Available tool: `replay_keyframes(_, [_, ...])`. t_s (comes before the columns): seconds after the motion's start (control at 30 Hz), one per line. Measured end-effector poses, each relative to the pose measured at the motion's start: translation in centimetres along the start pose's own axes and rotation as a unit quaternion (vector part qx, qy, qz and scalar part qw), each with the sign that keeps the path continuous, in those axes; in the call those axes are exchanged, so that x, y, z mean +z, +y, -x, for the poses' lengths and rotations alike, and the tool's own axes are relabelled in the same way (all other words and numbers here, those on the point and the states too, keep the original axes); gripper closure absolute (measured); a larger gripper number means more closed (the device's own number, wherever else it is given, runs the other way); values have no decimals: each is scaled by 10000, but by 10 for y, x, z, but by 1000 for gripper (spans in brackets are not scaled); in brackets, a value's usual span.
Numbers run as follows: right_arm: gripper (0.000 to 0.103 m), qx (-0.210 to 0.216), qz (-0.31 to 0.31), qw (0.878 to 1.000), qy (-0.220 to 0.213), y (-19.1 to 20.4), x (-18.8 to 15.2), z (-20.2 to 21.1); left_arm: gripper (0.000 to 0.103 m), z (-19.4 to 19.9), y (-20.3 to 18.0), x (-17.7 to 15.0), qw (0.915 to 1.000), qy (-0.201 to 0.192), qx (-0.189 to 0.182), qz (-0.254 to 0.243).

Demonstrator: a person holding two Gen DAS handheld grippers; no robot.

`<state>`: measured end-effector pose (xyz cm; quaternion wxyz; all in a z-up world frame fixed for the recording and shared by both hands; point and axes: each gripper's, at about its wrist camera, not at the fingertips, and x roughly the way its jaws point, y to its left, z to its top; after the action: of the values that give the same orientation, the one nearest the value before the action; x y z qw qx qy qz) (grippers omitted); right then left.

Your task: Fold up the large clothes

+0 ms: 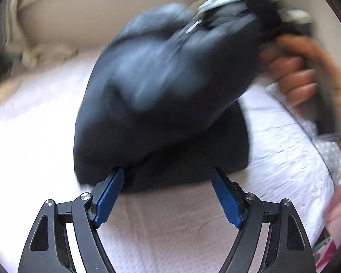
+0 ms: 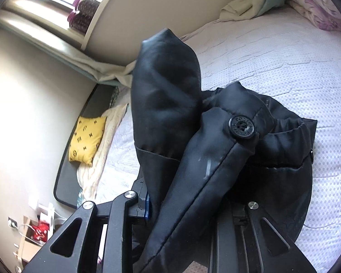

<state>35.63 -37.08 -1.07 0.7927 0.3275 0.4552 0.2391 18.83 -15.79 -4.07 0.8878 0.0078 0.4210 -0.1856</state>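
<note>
A dark padded coat (image 1: 147, 91) lies in a heap on the white bedspread (image 1: 34, 136), one part lifted up and to the right. My left gripper (image 1: 167, 170) stands open at the coat's near edge. Its left blue pad (image 1: 111, 193) touches the fabric and nothing is pinched between the pads. In the right wrist view the coat (image 2: 170, 91) drapes over my right gripper (image 2: 188, 204), which is shut on a fold beside a large black button (image 2: 241, 125). Fabric hides its fingertips. A hand (image 1: 293, 77) holds that gripper, blurred, at the upper right of the left wrist view.
A yellow patterned cushion (image 2: 86, 136) and a cream blanket (image 2: 95, 170) lie at the bed's left side against a dark board (image 2: 66, 170). Bunched pale bedding (image 2: 250, 2) and a floral duvet (image 2: 318, 6) sit at the far end. A wall and a windowsill with a pot (image 2: 84, 11) are beyond.
</note>
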Motion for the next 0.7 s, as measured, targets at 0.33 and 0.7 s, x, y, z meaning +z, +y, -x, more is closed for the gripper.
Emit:
replay_keyframes(0.33, [83, 81, -108, 9994, -334, -1, -6, 28, 21, -65, 67, 18, 9798, 869, -405, 1756])
replay_keyframes(0.7, [84, -361, -501, 9975, -347, -68, -25, 50, 22, -26, 56, 3, 9922, 702, -390, 956])
